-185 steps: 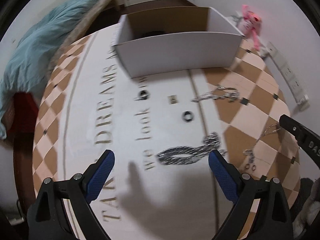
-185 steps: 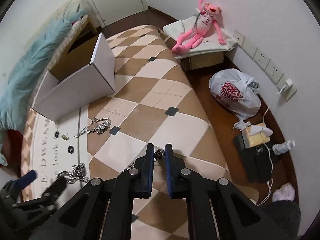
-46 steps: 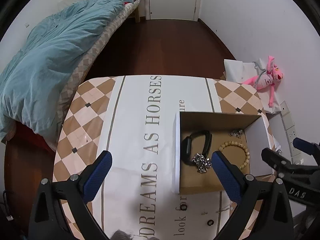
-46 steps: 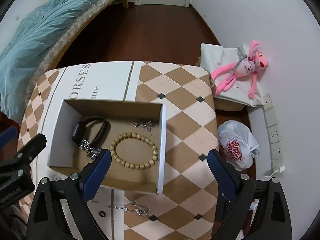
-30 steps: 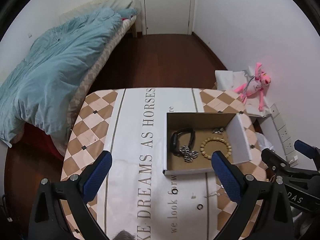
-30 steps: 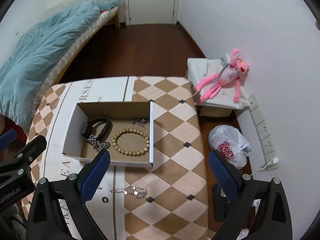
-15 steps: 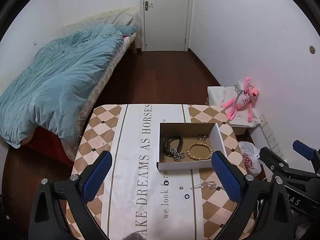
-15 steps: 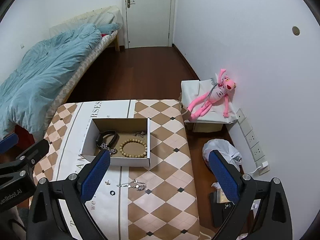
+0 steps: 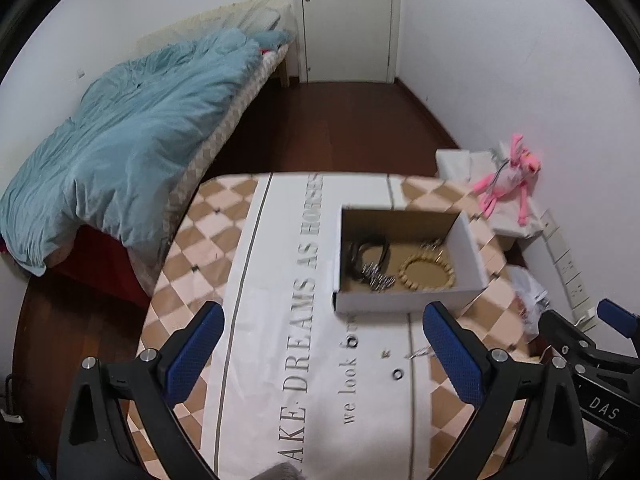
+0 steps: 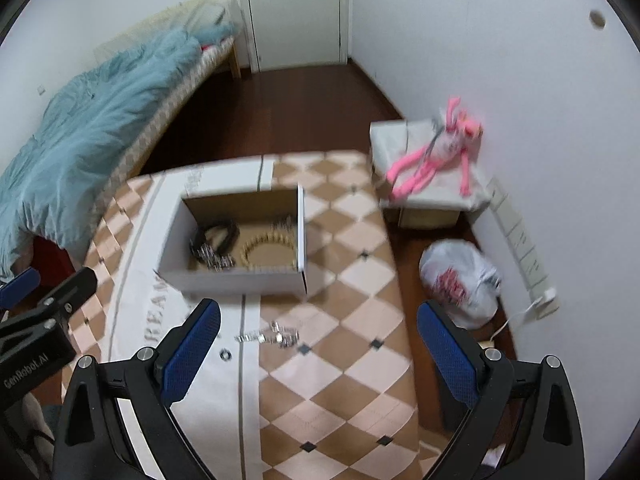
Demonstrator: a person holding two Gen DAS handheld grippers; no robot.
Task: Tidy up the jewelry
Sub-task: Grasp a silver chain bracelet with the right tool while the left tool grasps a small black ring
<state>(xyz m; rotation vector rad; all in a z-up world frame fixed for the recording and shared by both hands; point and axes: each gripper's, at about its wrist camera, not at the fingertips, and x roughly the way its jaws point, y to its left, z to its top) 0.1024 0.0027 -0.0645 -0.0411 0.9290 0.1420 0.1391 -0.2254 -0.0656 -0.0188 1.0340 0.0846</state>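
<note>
An open cardboard box [image 9: 404, 301] [image 10: 236, 278] stands on the table with a wooden bead bracelet [image 9: 428, 274] [image 10: 266, 250], a black band [image 9: 366, 252] [image 10: 218, 234] and a silver chain [image 9: 378, 280] [image 10: 214, 260] inside. In front of it lie a silver chain [image 10: 272, 337] [image 9: 418, 354] and small rings [image 9: 397, 374] [image 10: 226, 355] on the cloth. My left gripper [image 9: 320, 354] and right gripper [image 10: 318, 352] are both open and empty, held above the table's near side.
The table carries a checkered cloth with a white lettered band [image 9: 304, 320]. A bed with a blue duvet [image 9: 120, 148] is at the left. A pink plush toy [image 10: 436, 156] on a box, a white plastic bag [image 10: 460, 284] and wall sockets are at the right.
Both grippers have come back down and closer to the table after rising high above it; the box and loose jewelry look larger. Both stay open and empty.
</note>
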